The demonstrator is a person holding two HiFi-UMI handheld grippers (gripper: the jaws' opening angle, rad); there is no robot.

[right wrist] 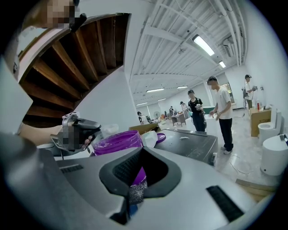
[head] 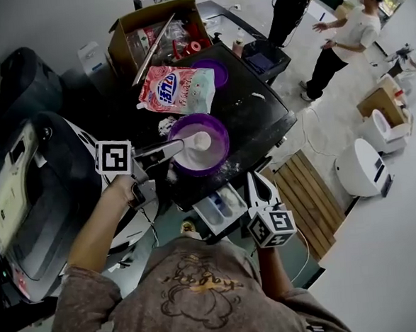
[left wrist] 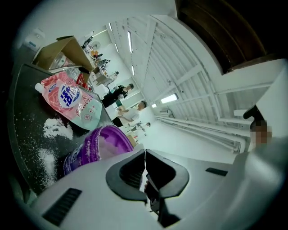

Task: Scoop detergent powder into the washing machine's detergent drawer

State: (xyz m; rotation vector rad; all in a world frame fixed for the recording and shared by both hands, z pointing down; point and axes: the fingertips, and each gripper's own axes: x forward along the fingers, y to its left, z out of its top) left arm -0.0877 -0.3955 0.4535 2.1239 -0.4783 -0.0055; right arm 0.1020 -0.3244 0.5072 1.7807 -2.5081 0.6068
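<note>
A purple bowl (head: pixel 218 157) of white powder stands on the black washing machine top (head: pixel 261 115). A white scoop (head: pixel 201 141) lies in the powder. My left gripper (head: pixel 182 148) reaches into the bowl from the left, shut on the scoop's handle. In the left gripper view its jaws (left wrist: pixel 145 155) are pressed together beside the bowl (left wrist: pixel 96 146). The detergent drawer (head: pixel 220 207) is pulled open at the machine's front. My right gripper (head: pixel 253 176) hangs just right of the drawer, shut and holding nothing. The right gripper view (right wrist: pixel 141 150) shows the bowl (right wrist: pixel 118 143) ahead.
A pink detergent bag (head: pixel 176 91) lies behind the bowl, with spilled powder (head: pixel 164 126) beside it and a purple lid (head: pixel 214 70) further back. An open cardboard box (head: pixel 157 32) stands at the rear. A wooden pallet (head: pixel 306 197) is on the floor at right. People (head: pixel 345 42) stand far right.
</note>
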